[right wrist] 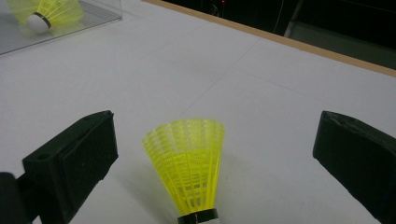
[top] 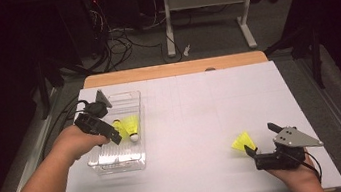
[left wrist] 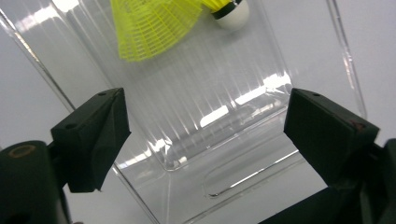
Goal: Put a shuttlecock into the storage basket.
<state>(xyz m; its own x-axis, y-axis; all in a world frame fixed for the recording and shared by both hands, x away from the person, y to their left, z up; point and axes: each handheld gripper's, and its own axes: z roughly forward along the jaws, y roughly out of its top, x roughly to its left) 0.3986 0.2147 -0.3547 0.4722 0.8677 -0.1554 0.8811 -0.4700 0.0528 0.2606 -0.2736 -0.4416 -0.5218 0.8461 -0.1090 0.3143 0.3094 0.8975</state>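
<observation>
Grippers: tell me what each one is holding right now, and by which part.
Nothing is held. The left gripper is open over the clear bin, where one yellow shuttlecock lies free. The right gripper is open around the other shuttlecock, pads not touching it.

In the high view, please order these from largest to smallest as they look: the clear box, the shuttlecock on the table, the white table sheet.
1. white table sheet
2. clear box
3. shuttlecock on the table
</observation>
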